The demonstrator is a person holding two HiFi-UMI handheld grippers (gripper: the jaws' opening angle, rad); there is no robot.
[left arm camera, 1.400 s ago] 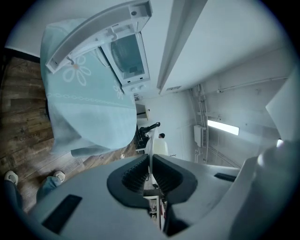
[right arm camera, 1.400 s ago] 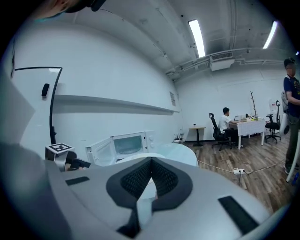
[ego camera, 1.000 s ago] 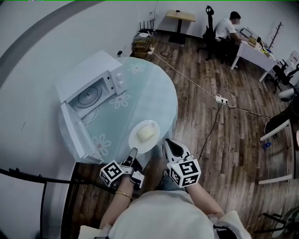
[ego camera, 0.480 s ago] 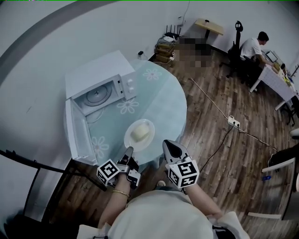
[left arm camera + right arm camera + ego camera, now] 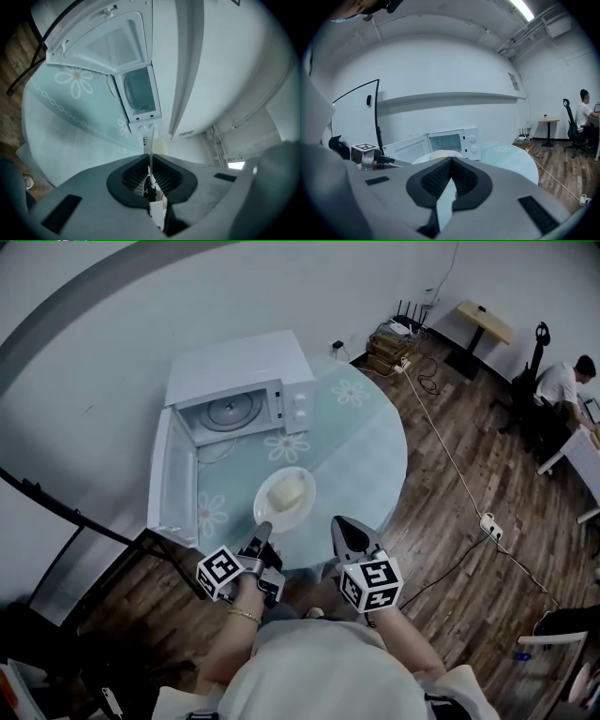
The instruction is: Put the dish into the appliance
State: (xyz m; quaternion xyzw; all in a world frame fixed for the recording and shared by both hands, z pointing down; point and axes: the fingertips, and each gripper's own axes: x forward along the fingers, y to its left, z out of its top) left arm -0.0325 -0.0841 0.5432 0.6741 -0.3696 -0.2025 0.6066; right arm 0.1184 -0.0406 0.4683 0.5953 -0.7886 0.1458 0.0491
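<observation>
Dish: round white plate, shallow, carrying one pale yellow block of food about at its centre. It sits over the near part of the round pale-green surface, which has a flower print. Cannot tell whether it rests on the surface or is lifted.

Left hand-held gripper: jaws narrow, clamped on the near rim of the dish. In the left gripper view the rim shows edge-on as a thin white line between the pads.

Right hand-held gripper: jaws closed together, nothing between them. It is just right of the dish and not touching it.

Microwave: white, at the far left of the surface, beyond the dish. Its door is swung fully open to the left, and the glass turntable is visible inside.
</observation>
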